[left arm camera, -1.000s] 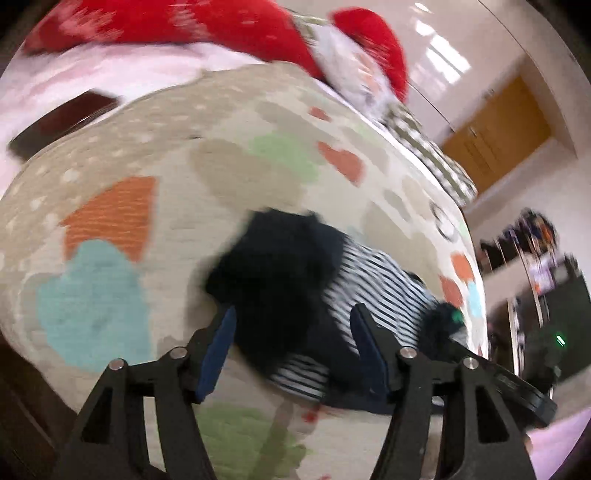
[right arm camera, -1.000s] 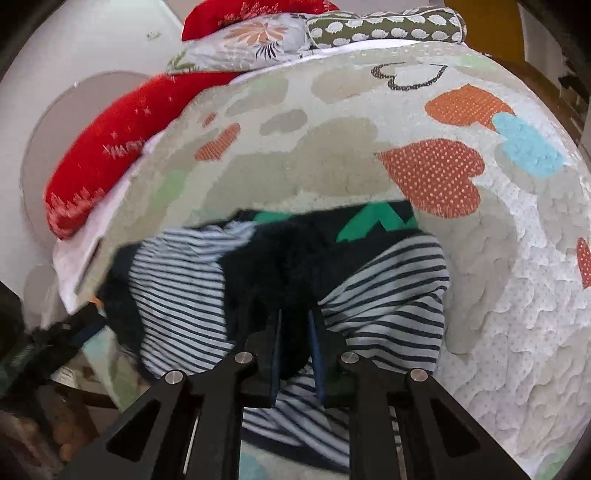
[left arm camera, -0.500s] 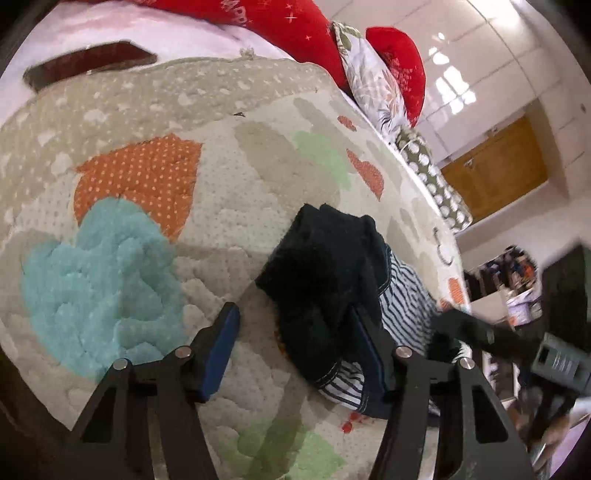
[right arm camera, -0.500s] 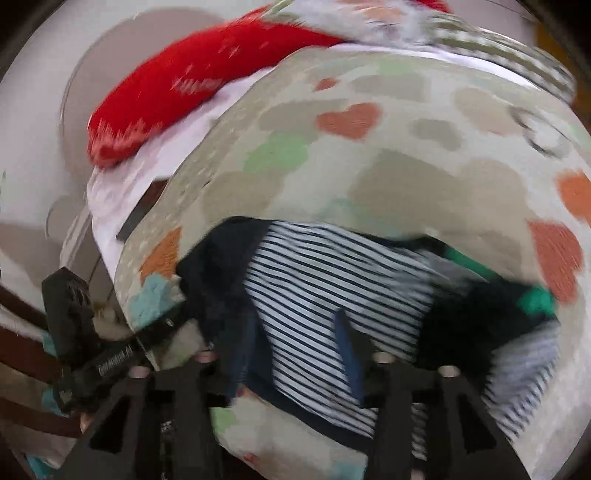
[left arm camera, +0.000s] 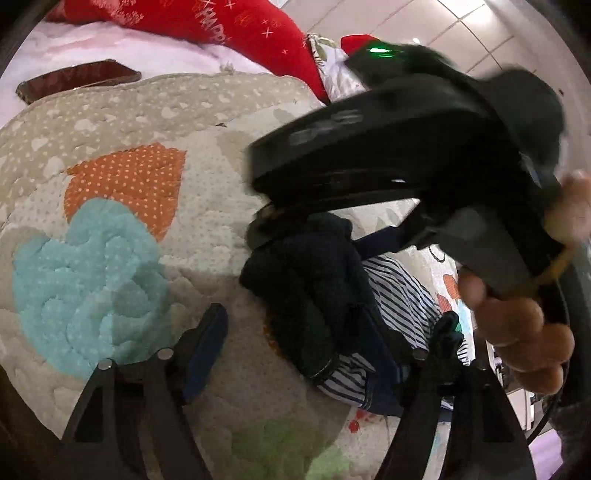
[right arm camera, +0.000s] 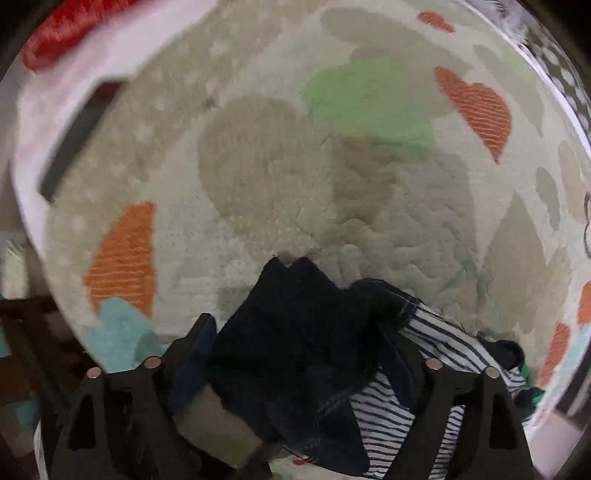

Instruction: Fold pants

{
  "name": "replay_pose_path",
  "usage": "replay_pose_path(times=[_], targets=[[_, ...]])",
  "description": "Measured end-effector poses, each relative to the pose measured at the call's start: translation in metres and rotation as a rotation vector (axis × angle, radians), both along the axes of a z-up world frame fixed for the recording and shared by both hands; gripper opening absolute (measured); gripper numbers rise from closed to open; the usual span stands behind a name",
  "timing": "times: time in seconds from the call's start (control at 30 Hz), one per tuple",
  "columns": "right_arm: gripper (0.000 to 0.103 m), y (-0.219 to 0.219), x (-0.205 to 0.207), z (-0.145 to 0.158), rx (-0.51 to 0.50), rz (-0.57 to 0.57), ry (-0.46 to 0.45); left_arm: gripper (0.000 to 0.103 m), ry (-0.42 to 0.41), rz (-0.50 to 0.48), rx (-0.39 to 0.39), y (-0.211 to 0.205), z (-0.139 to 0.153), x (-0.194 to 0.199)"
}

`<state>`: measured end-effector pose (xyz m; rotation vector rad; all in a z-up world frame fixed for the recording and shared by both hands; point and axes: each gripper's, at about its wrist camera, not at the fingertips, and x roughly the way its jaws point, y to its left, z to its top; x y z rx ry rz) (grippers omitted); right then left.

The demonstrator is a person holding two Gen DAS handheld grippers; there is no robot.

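Note:
The pants (left arm camera: 314, 295) lie bunched on a quilt (left arm camera: 122, 206) with coloured hearts; they are dark navy with a white, navy-striped inside. My left gripper (left arm camera: 295, 350) is open, its fingers on either side of the dark bundle's near end. My right gripper (right arm camera: 295, 358) is open too, its fingers spread around the dark folded part of the pants (right arm camera: 306, 332). In the left wrist view the right gripper's black body and the hand holding it hang just above the pants and hide the quilt's far right.
A dark phone (left arm camera: 77, 79) lies on the pink sheet at the far left. Red and patterned pillows (left arm camera: 236, 26) line the back of the bed. The quilt's near edge drops off at the bottom left.
The right gripper let go of the pants' middle, opened, and swung left over to the dark end beside the left gripper. The left gripper stayed open and closed in on that bundle.

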<state>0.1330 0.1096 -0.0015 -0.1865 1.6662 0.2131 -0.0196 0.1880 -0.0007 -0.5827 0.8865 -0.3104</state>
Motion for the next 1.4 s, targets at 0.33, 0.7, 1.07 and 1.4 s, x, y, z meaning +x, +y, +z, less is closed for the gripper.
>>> replay_pose_path(times=[0.33, 0.7, 1.07, 1.4], targets=[[0.036, -0.008, -0.02, 0.019, -0.055, 0.05, -0.136, 0.003, 0.027, -0.082, -0.02, -0.02, 0.006, 0.007], [0.034, -0.094, -0.072, 0.076, 0.227, -0.096, -0.314, 0.003, -0.001, -0.217, 0.006, -0.067, 0.043, -0.008], [0.034, -0.229, -0.12, 0.085, 0.421, -0.334, -0.41, 0.003, -0.04, -0.435, 0.106, -0.159, 0.064, -0.025], [0.047, -0.311, -0.159, 0.069, 0.526, -0.473, -0.484, 0.009, -0.038, -0.537, 0.085, -0.183, 0.079, -0.043]])
